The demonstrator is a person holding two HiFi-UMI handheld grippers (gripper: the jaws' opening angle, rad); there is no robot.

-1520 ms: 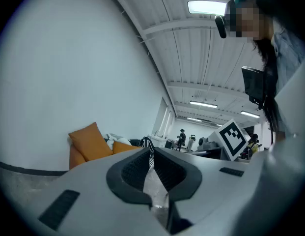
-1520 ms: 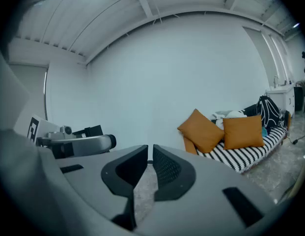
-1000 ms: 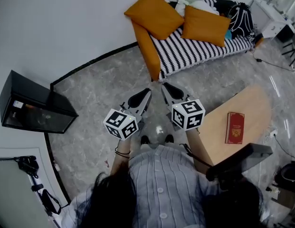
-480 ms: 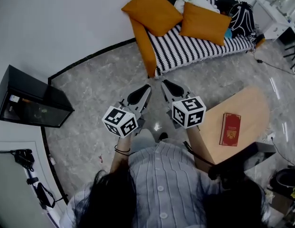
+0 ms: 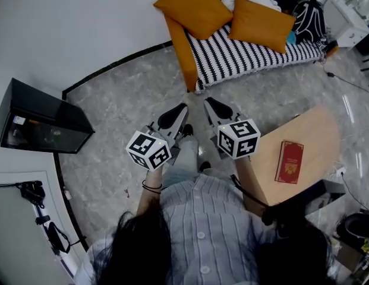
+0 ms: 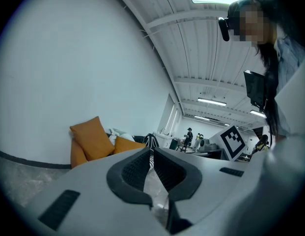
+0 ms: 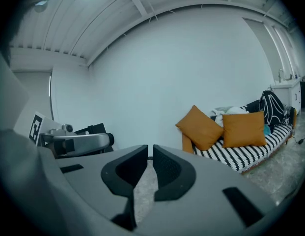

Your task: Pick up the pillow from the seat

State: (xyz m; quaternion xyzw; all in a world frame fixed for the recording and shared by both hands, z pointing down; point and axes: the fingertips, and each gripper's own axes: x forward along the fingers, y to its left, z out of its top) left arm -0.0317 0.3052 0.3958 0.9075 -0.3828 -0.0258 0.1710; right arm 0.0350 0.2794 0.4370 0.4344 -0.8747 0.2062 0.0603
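Note:
Two orange pillows lie on a black-and-white striped seat (image 5: 243, 55) by the far wall: one at its left end (image 5: 193, 8), one further right (image 5: 261, 24). Both grippers are held side by side in front of the person, well short of the seat and pointing toward it. The left gripper (image 5: 183, 107) is shut with nothing in it, and so is the right gripper (image 5: 208, 101). Over the left gripper (image 6: 152, 154), the pillows (image 6: 93, 137) appear far off. Beyond the right gripper (image 7: 150, 149), the two pillows (image 7: 201, 127) (image 7: 244, 128) rest on the seat (image 7: 240, 154).
An orange panel (image 5: 179, 52) closes the seat's left end. A black bag (image 5: 309, 16) and white cloth lie at its right end. A black box (image 5: 44, 126) stands at left. A wooden table (image 5: 309, 138) at right carries a red book (image 5: 289, 162). Grey marble floor lies between.
The person has taken a step toward the seat, one foot now out in front. Both grippers have moved along a little, still shut and side by side.

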